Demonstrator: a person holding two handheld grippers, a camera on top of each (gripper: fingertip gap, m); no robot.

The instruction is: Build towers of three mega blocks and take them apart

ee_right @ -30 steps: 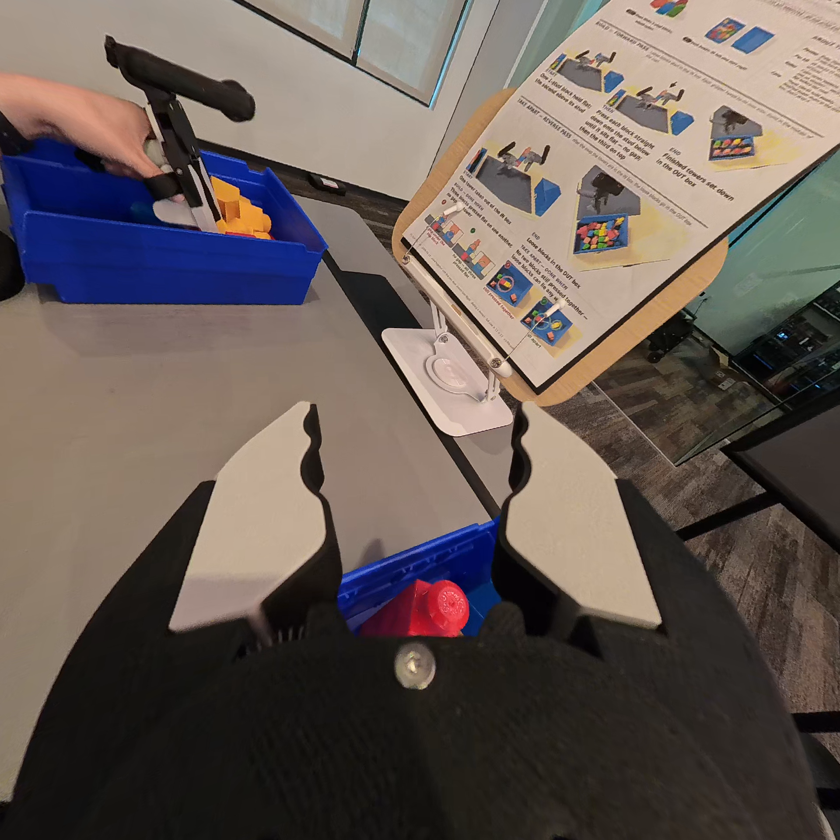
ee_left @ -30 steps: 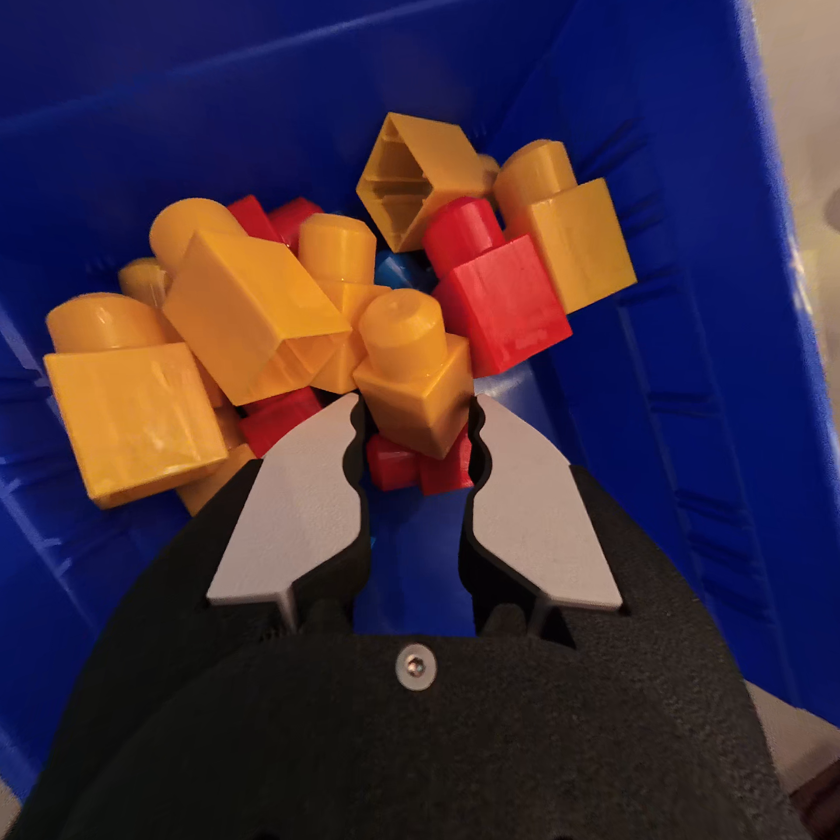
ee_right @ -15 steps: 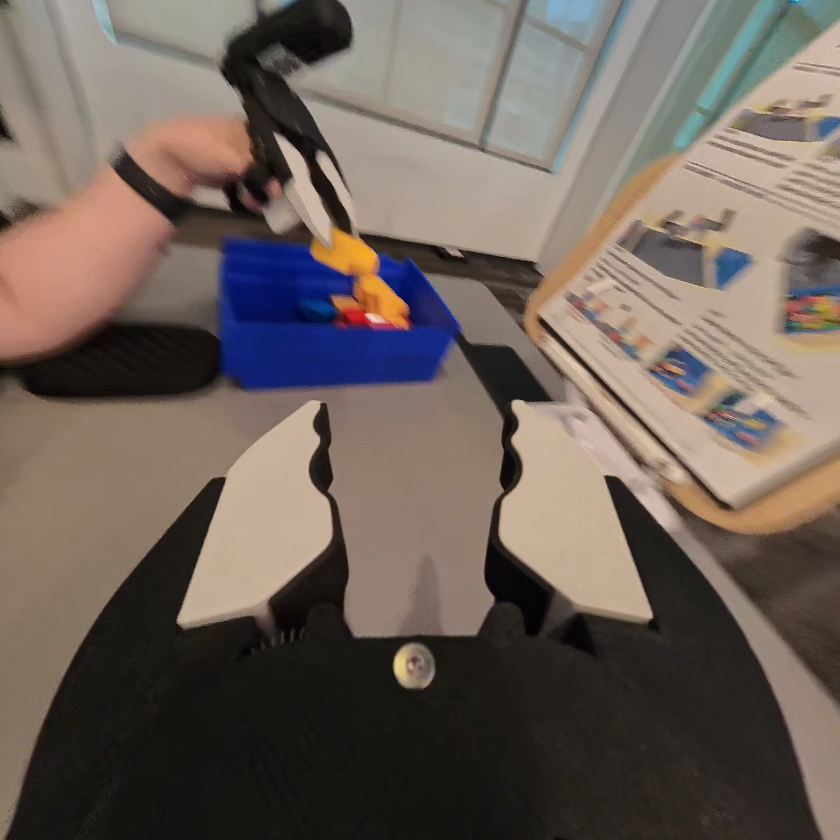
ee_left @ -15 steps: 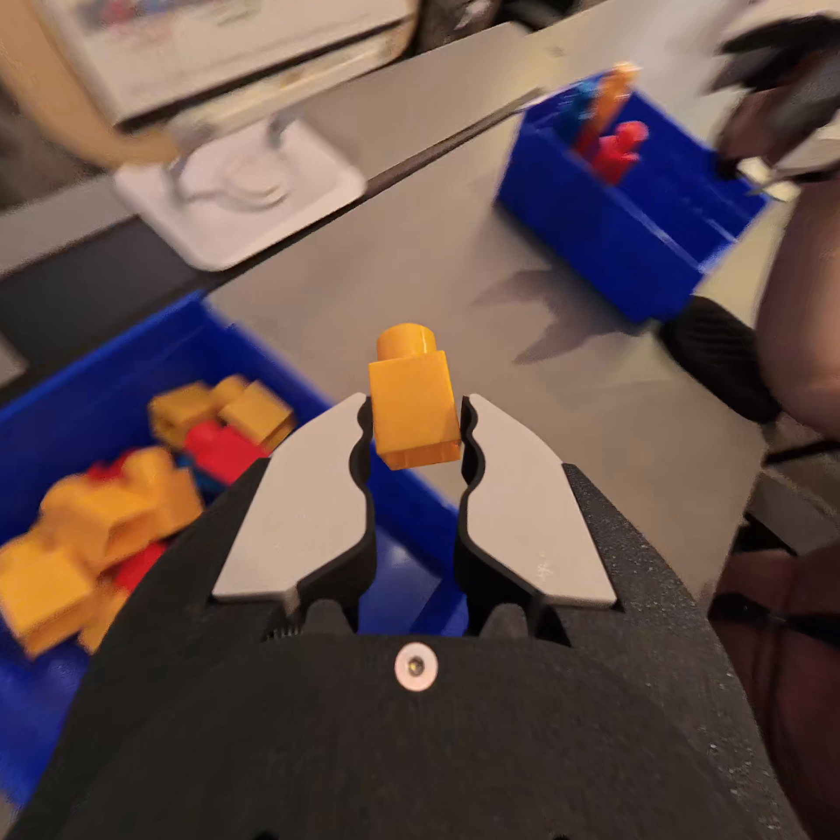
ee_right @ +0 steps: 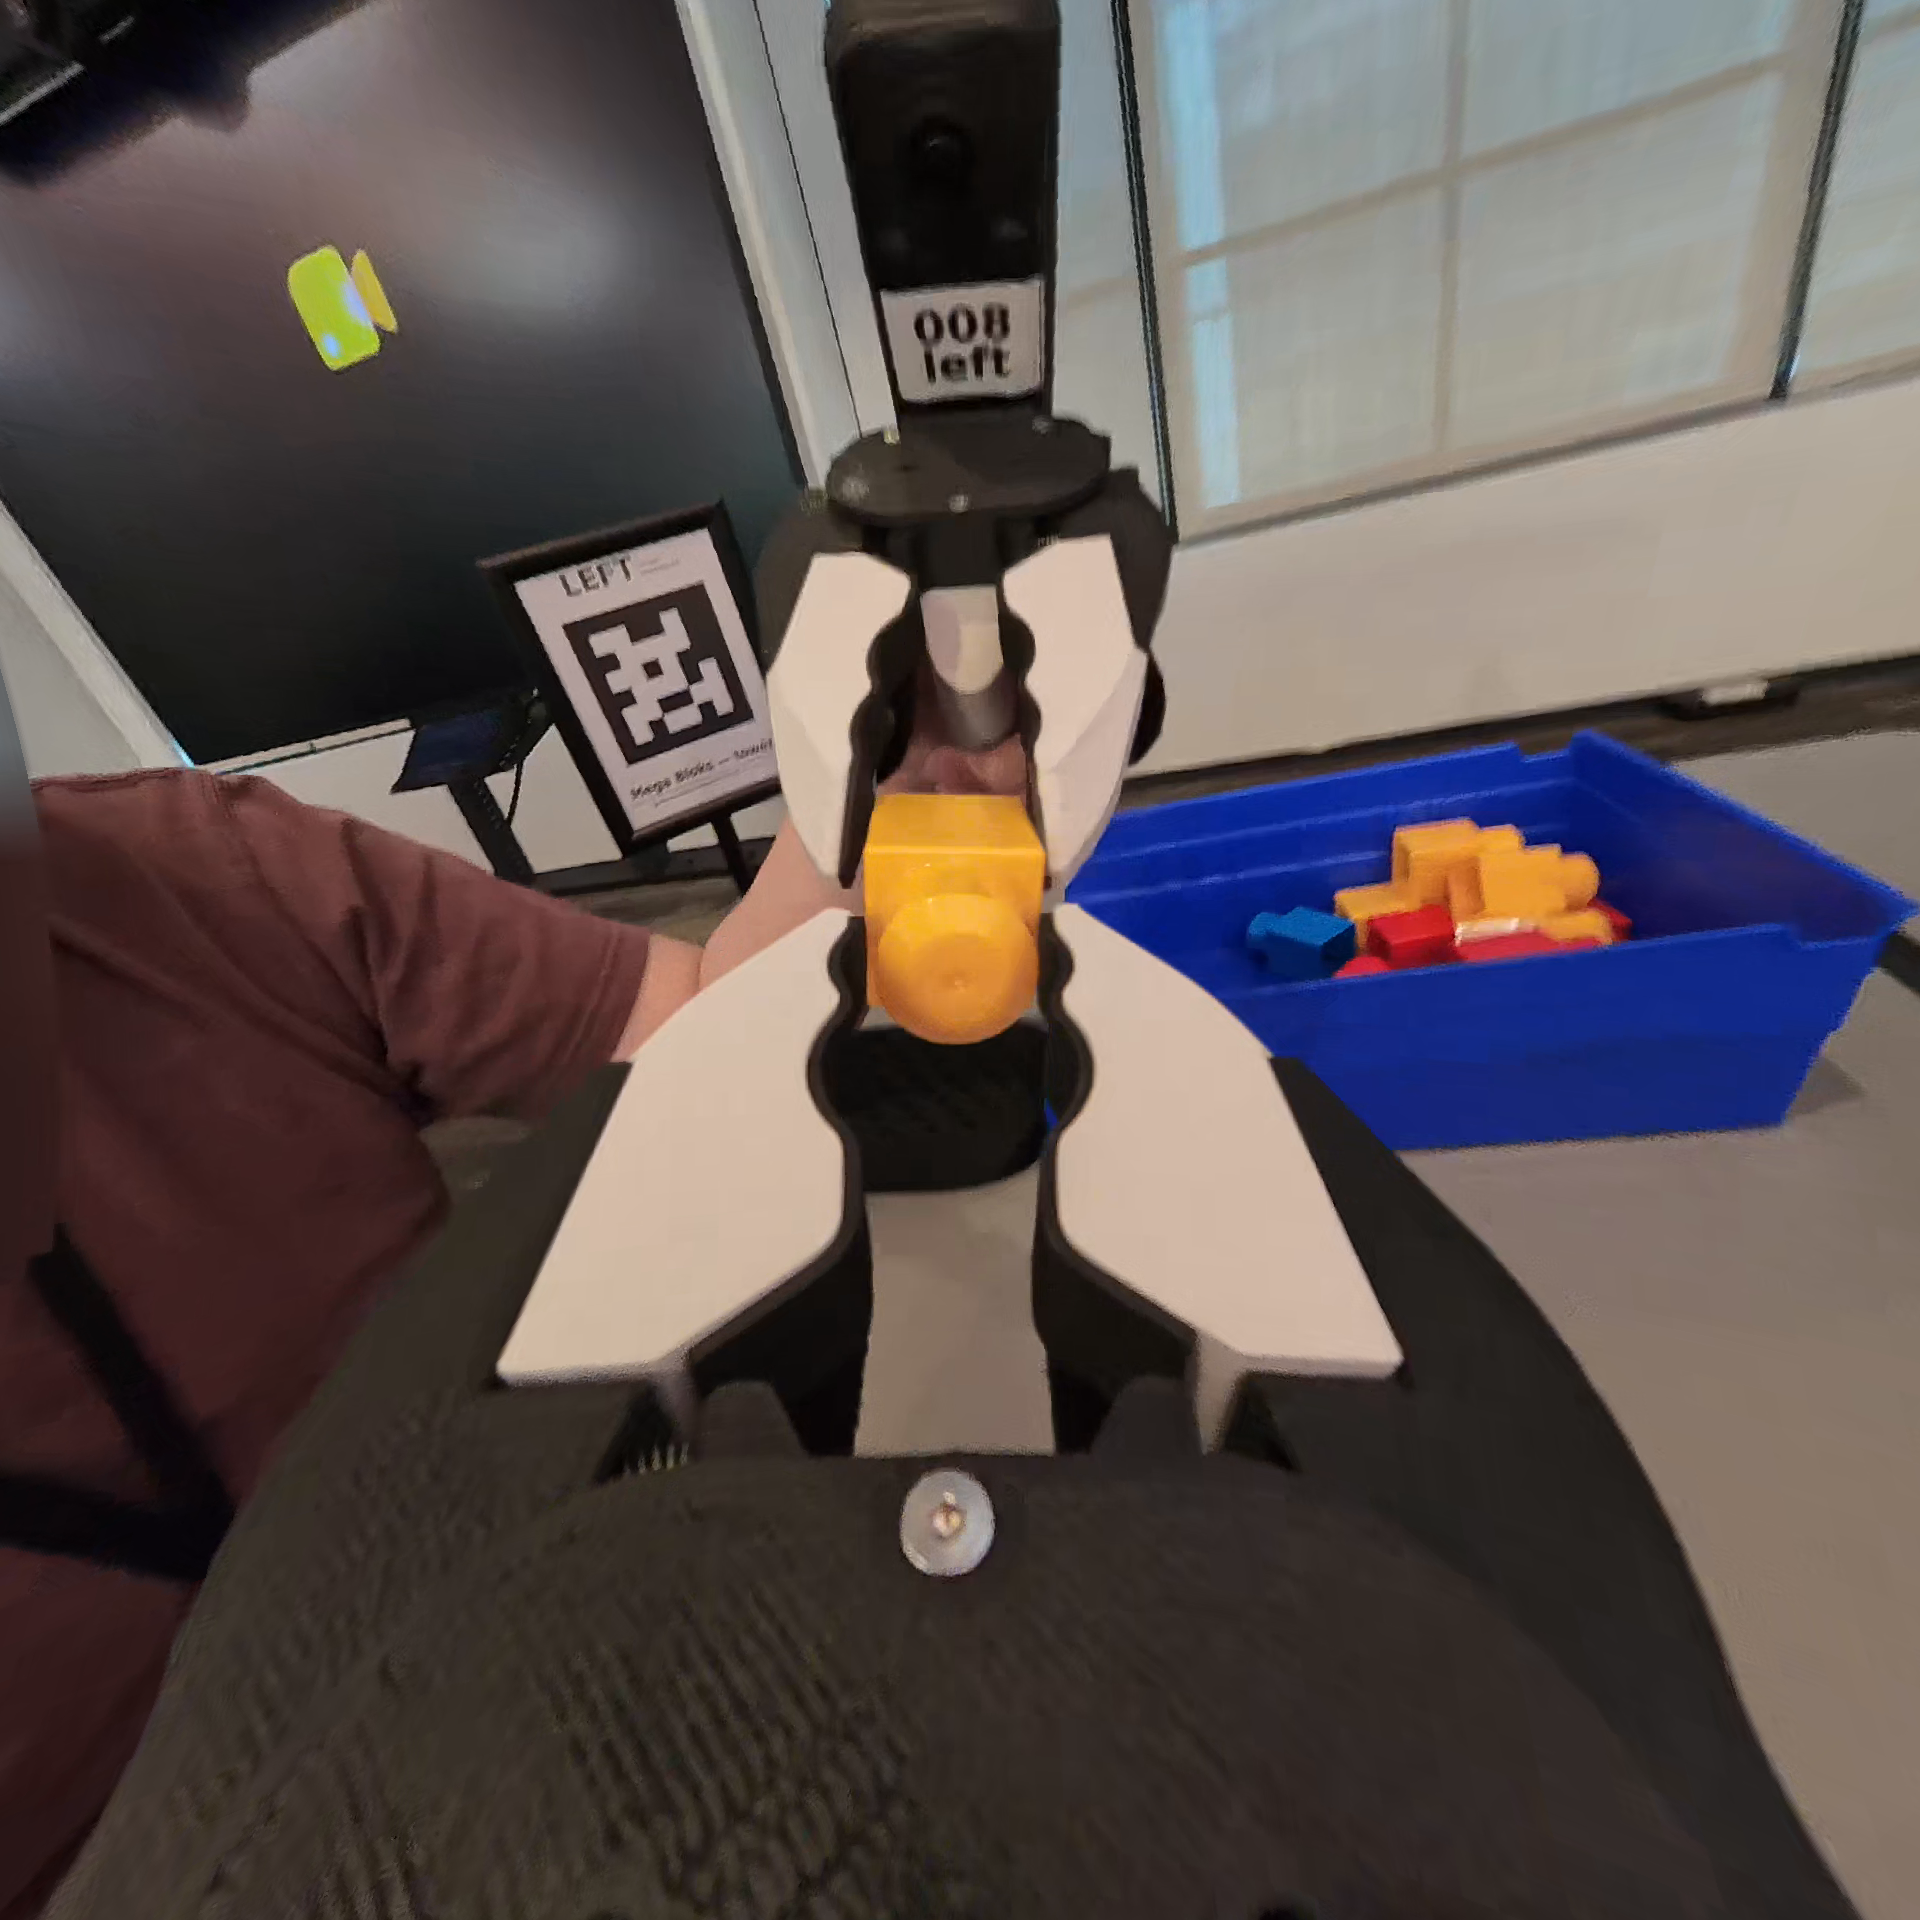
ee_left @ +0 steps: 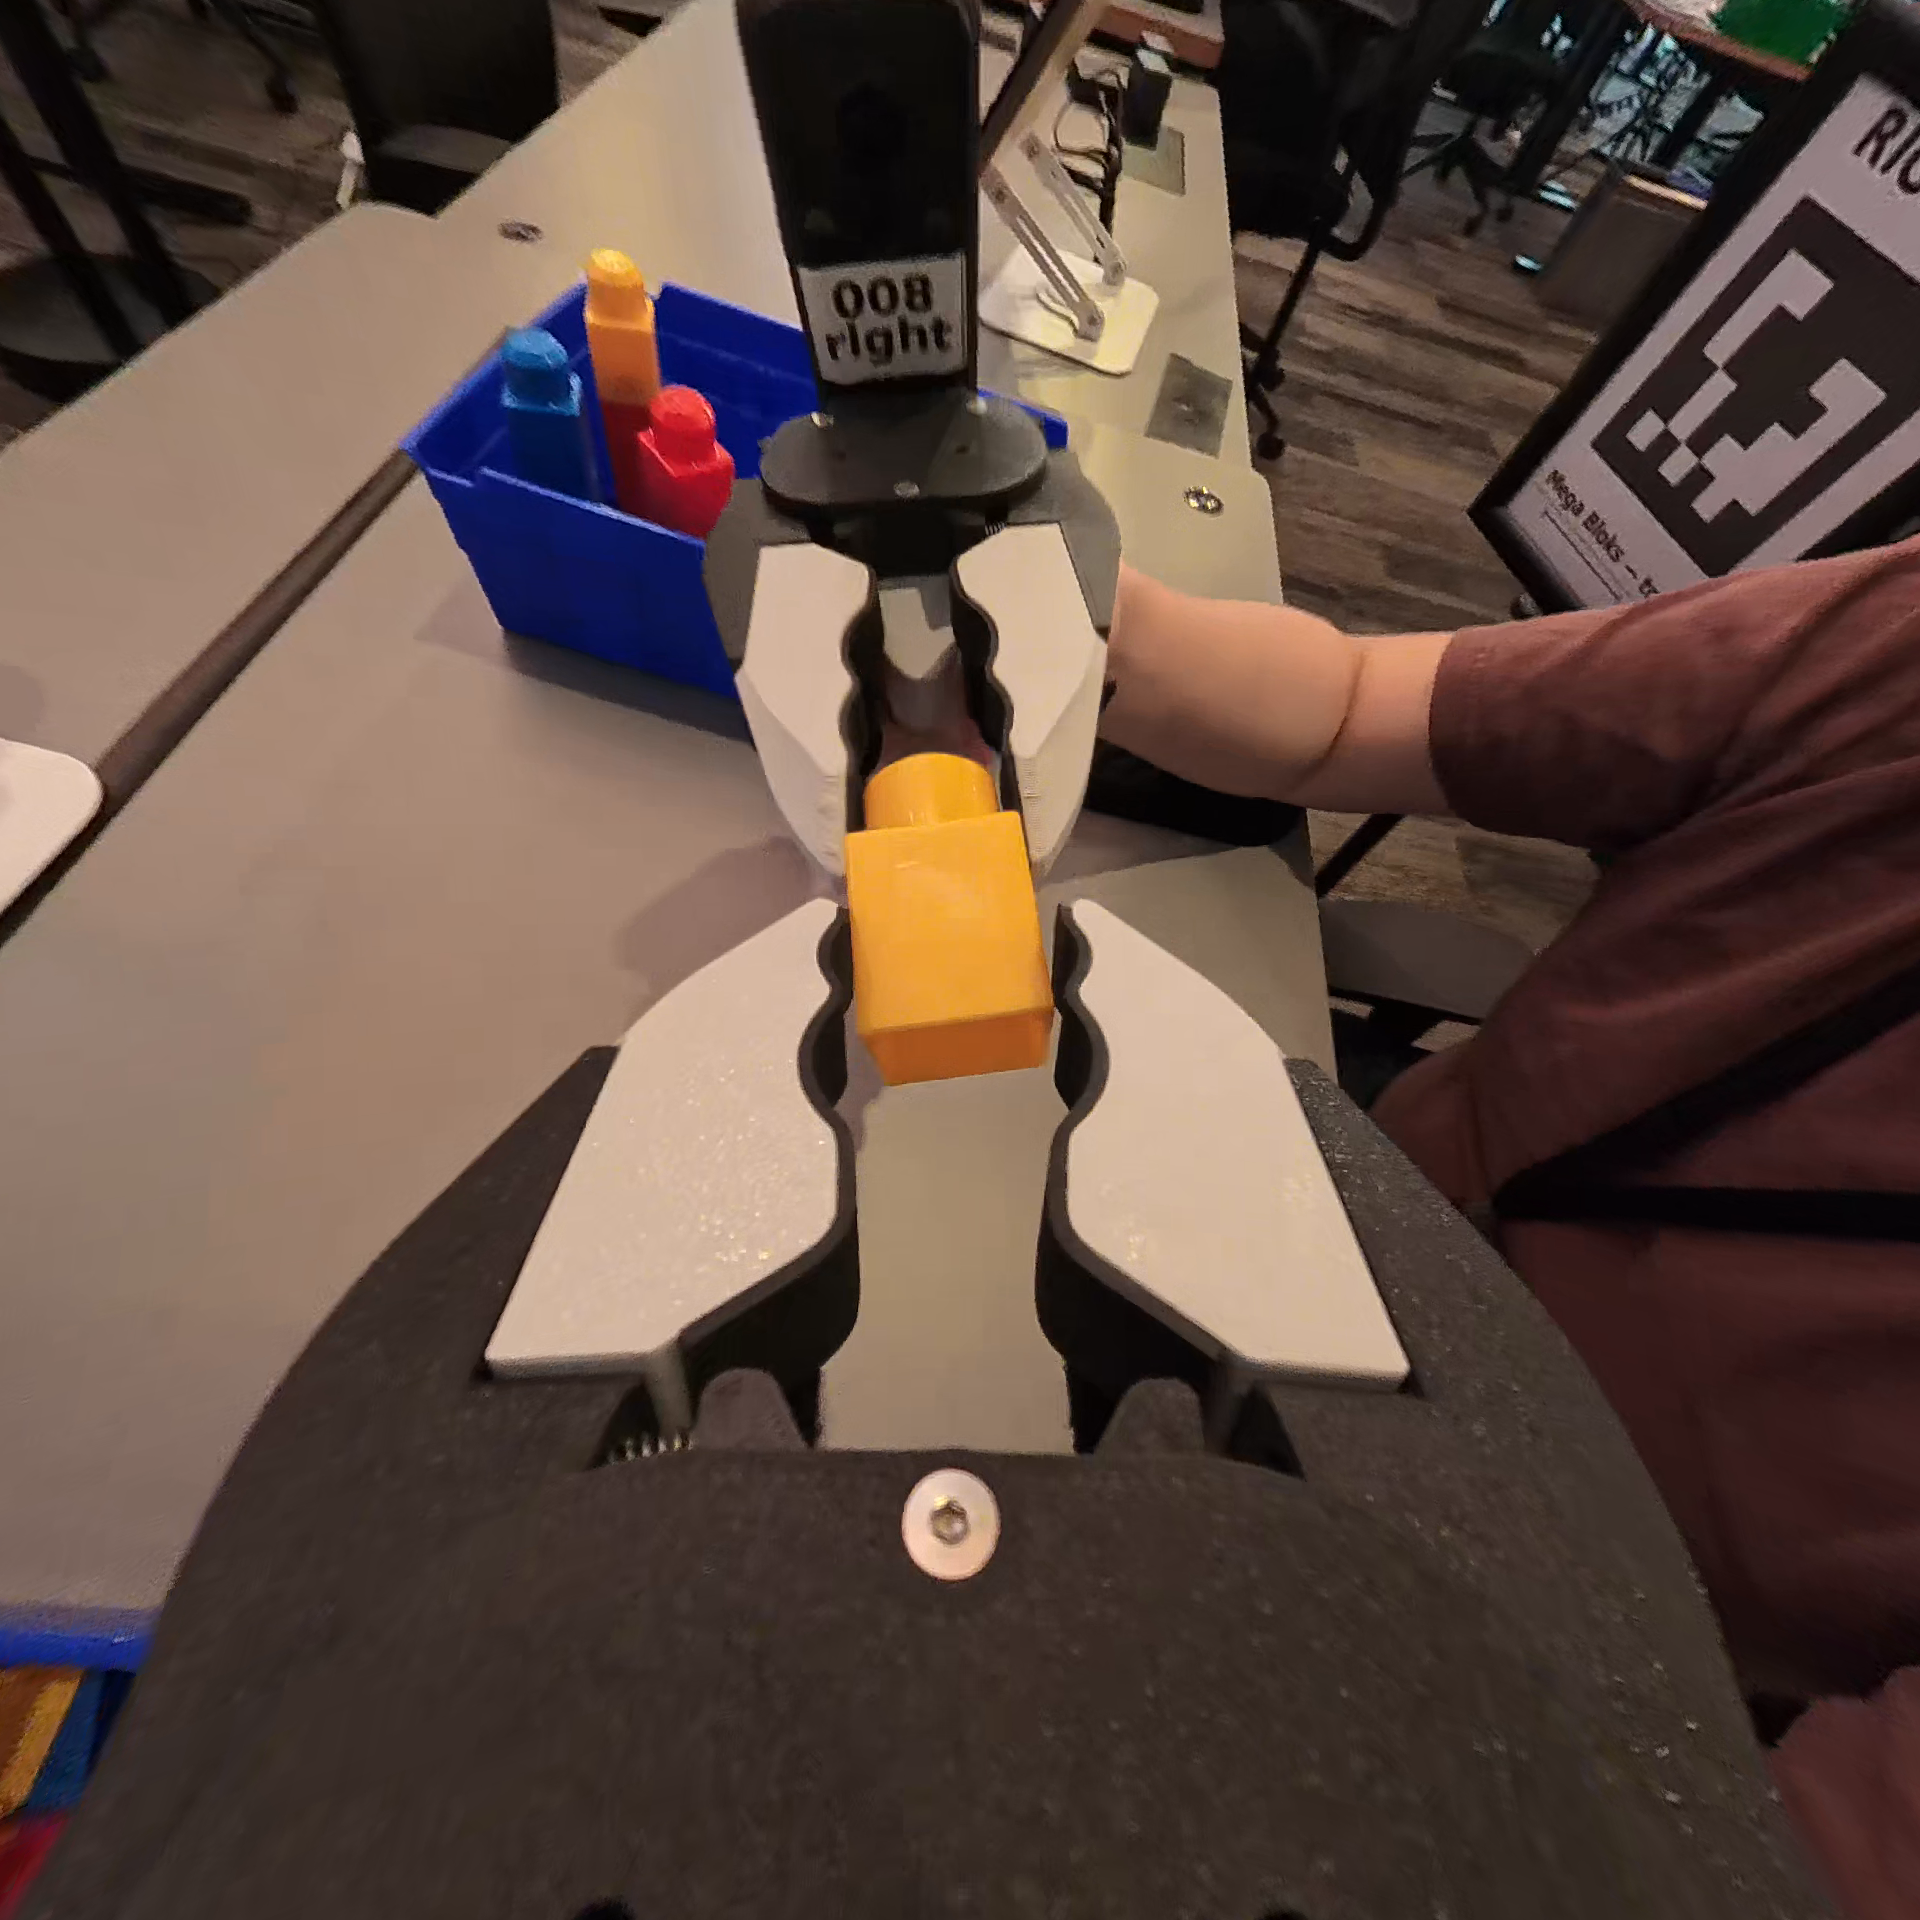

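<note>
Yellow block (ee_left: pixel 940 940) held in the air above the grey table (ee_left: pixel 312 935), gripped from both ends: left gripper (ee_left: pixel 948 997) pads clamp its square body, right gripper (ee_right: pixel 951 971) pads clamp its round stud. Blue bins (ee_right: pixel 1507 1049) stand to either side.

Both grippers (ee_left: pixel 948 940) (ee_right: pixel 948 940) nose-to-nose, seemingly clamped.

Dim warm indoor light; window (ee_right: pixel 1455 208) glow; edges blurred, fisheye-bent; soft tabletop (ee_left: pixel 312 935) shadows.
</note>
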